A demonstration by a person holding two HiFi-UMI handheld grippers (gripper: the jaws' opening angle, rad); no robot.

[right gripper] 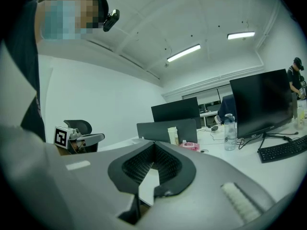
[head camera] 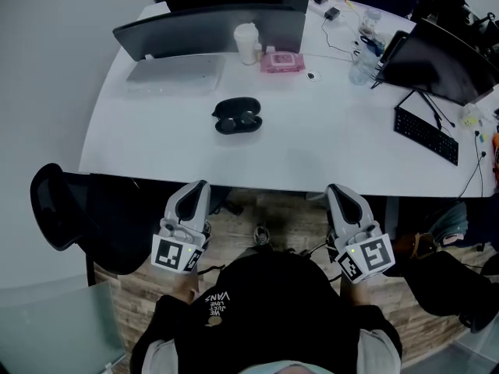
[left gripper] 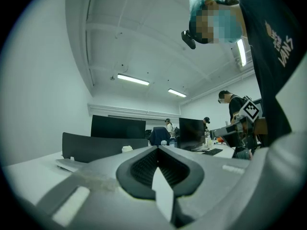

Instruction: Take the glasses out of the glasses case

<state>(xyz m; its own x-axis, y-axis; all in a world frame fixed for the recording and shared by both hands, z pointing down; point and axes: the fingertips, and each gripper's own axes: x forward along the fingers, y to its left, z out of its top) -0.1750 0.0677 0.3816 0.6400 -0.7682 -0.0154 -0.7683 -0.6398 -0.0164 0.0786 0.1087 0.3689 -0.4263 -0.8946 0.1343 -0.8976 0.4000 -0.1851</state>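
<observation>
The black glasses case (head camera: pixel 237 116) lies on the white table (head camera: pixel 312 154), a little left of its middle; dark rounded shapes show in it, but I cannot tell them as glasses. Both grippers hover before the table's near edge, short of the case. My left gripper (head camera: pixel 199 185) is shut and empty, its tips meeting in the left gripper view (left gripper: pixel 157 148). The right gripper (head camera: pixel 335 188) also has its jaws together with nothing in them, and its tips touch in the right gripper view (right gripper: pixel 153 144). In both gripper views the jaws hide the case.
Behind the case stand a dark monitor (head camera: pixel 210 26), a grey laptop (head camera: pixel 175 72), a white cup (head camera: pixel 246 44) and a pink wipes pack (head camera: pixel 281 61). At the right are a second monitor (head camera: pixel 440 61), a keyboard (head camera: pixel 425 133) and a bottle (head camera: pixel 362 65). A black chair (head camera: pixel 58 209) stands at the left.
</observation>
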